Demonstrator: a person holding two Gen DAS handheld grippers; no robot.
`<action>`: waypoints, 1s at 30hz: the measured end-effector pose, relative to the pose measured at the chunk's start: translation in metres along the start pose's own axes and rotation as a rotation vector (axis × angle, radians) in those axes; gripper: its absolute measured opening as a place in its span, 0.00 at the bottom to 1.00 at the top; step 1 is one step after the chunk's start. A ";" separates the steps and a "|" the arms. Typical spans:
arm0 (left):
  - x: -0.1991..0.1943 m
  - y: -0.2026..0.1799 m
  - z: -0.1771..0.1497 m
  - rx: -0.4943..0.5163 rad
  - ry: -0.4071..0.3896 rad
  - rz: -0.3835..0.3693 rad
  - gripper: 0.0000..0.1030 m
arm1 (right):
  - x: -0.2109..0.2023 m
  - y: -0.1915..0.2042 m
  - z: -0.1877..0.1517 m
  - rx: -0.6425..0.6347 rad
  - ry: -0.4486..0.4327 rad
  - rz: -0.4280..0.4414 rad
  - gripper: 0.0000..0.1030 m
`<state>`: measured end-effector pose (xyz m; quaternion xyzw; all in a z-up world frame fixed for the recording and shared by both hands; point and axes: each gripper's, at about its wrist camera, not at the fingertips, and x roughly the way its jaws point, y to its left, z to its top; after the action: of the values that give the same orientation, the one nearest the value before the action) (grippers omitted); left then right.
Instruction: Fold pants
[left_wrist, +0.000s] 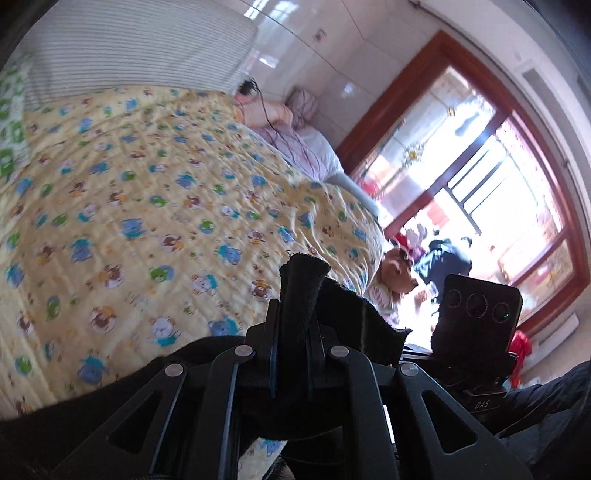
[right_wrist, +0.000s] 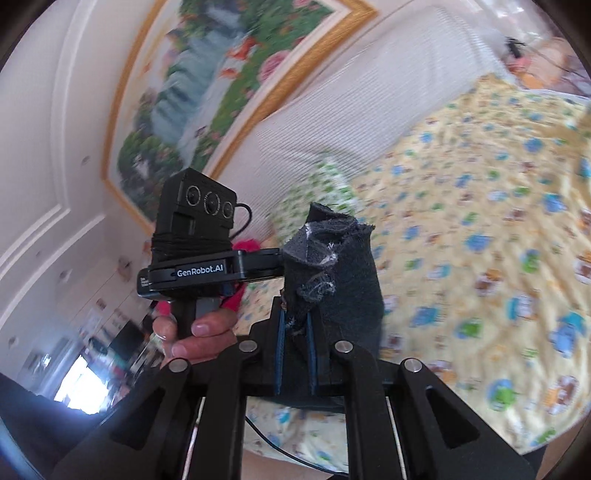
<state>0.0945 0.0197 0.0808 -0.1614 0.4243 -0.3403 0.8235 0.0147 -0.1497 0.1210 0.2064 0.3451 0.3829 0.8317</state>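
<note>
The left gripper (left_wrist: 291, 325) was pinched tight on a bunch of the dark pants (left_wrist: 306, 291). The cloth stuck up between its two fingers, and more of the dark cloth hung down and spread out to the left, over the yellow blanket (left_wrist: 147, 184) with little bears and animals on it. The right gripper (right_wrist: 295, 343) was squeezed tight on another thick bunch of the pants (right_wrist: 332, 266), which stood up past its blue finger pads (right_wrist: 279, 354). The pants were held up in the air above the bed, with both bunches close together. Seen from the right wrist, the other gripper's body (right_wrist: 195, 273) was just to the left, with a hand (right_wrist: 195, 338) wrapped around its handle. A striped white pillow (left_wrist: 129, 48) lay at the far end of the bed. A big picture of flowers (right_wrist: 221, 74) in a gold frame hung on the wall. A window with a red wooden frame (left_wrist: 535, 206) let in bright light, and a brown toy bear (left_wrist: 397, 271) sat beside the bed.
</note>
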 end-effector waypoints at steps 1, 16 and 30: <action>-0.010 0.006 -0.006 -0.018 -0.019 0.005 0.09 | 0.008 0.005 -0.001 -0.013 0.022 0.024 0.11; -0.069 0.108 -0.101 -0.317 -0.154 0.111 0.09 | 0.129 0.025 -0.044 -0.062 0.294 0.111 0.12; -0.089 0.158 -0.172 -0.519 -0.183 0.163 0.09 | 0.179 0.028 -0.081 -0.123 0.463 0.108 0.38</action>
<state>-0.0139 0.1987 -0.0550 -0.3622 0.4325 -0.1369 0.8142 0.0255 0.0135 0.0090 0.0803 0.4910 0.4841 0.7198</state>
